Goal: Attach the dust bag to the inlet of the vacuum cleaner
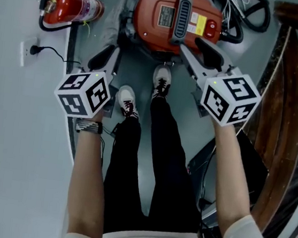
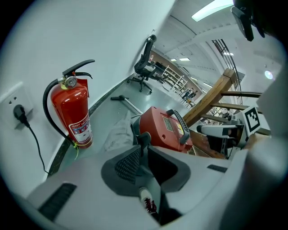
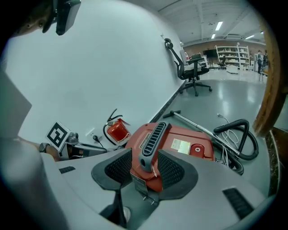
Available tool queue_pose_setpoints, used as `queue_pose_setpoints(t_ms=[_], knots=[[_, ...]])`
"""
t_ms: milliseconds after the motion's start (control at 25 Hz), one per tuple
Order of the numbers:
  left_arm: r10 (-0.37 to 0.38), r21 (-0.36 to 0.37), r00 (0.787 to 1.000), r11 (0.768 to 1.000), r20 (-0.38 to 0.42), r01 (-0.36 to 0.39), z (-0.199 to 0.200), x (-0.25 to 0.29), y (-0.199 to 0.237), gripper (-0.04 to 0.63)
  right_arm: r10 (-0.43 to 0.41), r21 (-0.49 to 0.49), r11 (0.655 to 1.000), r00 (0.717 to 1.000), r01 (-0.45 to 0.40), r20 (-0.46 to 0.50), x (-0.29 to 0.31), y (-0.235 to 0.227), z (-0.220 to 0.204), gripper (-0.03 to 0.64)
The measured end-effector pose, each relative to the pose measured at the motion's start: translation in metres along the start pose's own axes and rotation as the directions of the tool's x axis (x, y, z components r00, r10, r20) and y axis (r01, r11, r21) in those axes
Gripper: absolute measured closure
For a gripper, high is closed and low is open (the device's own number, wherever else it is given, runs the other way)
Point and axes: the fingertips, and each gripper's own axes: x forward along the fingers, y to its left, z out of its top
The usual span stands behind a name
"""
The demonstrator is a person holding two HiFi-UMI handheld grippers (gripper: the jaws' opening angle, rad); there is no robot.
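The red vacuum cleaner stands on the grey floor just beyond the person's shoes. A pale crumpled bag lies on the floor against its left side, between it and the wall. My left gripper hovers left of the vacuum, open, with nothing between its fingers. My right gripper hangs over the vacuum's near right edge, also open and empty. In the right gripper view the vacuum and its grey handle show beyond the gap of the right gripper. I cannot make out the inlet.
A red fire extinguisher stands by the wall at left, near a socket with a plug. A black hose and cable coil behind the vacuum, and a metal wand lies there. A wooden frame rises at right.
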Motion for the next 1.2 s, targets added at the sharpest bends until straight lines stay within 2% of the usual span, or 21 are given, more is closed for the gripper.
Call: queue_pose_setpoints(t_ms=[280,520,640,840,1040,1200], knots=[[-0.018,0.038,1.000,0.999,0.010,0.018,0.005,-0.038,-0.018,0.553,0.003,-0.018,1.000,0.998,-0.002,0.064,-0.028,0.038,0.020,0.438],[-0.026,0.070,0.999,0.997,0.040,0.023,0.013,-0.073,-0.036,0.573,0.022,-0.086,0.996,0.995,-0.013,0.097,-0.059,0.066,0.042,0.543],[-0.073,0.112,0.995,0.992,0.065,0.065,0.020,-0.087,-0.052,0.586,0.017,-0.156,0.988,0.992,0.003,0.128,-0.078,0.078,0.056,0.566],[-0.137,0.218,0.988,0.969,0.070,0.119,0.039,-0.114,-0.079,0.594,0.012,-0.183,0.983,0.990,0.014,0.139,-0.105,0.093,0.067,0.577],[-0.147,0.328,0.988,0.936,0.037,0.127,0.057,-0.139,-0.096,0.594,-0.014,-0.186,0.982,0.993,0.036,0.119,-0.129,0.108,0.073,0.581],[-0.152,0.395,0.988,0.909,0.009,0.136,0.069,-0.155,-0.110,0.594,0.003,-0.209,0.978,0.991,0.025,0.135,-0.147,0.123,0.085,0.583]])
